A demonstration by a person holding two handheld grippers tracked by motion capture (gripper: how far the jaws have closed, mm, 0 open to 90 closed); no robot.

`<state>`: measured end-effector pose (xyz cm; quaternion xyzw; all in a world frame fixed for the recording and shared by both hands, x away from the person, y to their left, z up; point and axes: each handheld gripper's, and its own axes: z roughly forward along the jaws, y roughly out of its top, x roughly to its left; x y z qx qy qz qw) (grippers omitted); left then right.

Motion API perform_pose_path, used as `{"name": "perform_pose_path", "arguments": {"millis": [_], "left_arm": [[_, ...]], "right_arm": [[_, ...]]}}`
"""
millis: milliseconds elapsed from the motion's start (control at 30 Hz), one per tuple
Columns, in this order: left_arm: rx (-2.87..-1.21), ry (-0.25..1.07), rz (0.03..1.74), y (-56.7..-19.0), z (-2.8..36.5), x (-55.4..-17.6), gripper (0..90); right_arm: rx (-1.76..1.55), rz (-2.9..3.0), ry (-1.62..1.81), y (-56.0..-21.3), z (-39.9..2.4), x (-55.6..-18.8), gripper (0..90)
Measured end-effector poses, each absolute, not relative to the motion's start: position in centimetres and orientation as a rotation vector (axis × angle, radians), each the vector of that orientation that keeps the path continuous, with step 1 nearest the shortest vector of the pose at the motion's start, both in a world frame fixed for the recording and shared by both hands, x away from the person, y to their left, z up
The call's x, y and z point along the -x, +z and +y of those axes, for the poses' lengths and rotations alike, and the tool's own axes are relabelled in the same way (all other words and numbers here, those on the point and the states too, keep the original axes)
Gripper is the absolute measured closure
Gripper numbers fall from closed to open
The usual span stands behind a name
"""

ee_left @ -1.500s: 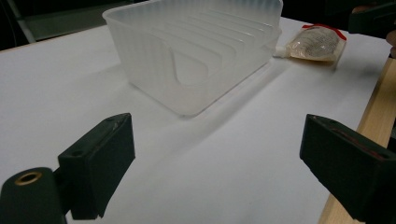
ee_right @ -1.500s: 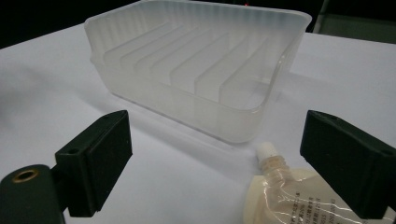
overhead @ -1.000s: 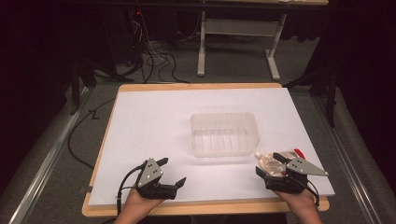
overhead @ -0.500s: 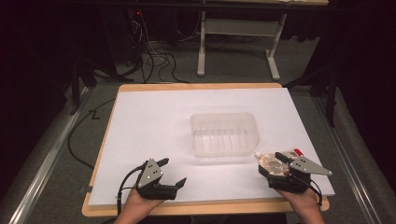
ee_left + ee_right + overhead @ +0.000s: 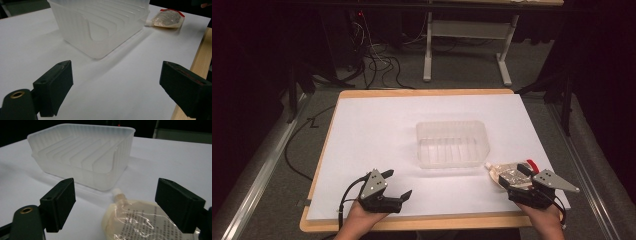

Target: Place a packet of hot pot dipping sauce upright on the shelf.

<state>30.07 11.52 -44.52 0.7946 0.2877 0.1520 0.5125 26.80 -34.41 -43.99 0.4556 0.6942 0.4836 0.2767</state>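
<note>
Lower right of the high view: soft, slippery sauce pouch (image 5: pixel 508 174) lies flat by the tub (image 5: pixel 452 144). Right gripper (image 5: pixel 116 207) straddles it, jaws just closing, not gripping. We'd pinch near the stiff spout.

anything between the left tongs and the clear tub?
Nothing. In the left gripper view, only bare white table lies between the open left tongs and the clear tub. The high view agrees.
</note>
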Motion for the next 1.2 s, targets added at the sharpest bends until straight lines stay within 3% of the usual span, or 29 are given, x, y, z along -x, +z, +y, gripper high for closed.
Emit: {"name": "perform_pose_path", "arguments": {"millis": [667, 1200], "left_arm": [[-1.904, 0.383, 0.674, -44.2, 11.3, -30.2, 12.6], [-1.926, 0.377, 0.652, -44.3, 11.2, -30.4, 13.1]], "right_arm": [[-1.287, 1.942, 1.223, -46.1, -37.0, -26.8, 17.4], [-1.245, 2.129, 1.047, -47.9, -34.1, -27.7, 42.6]]}}
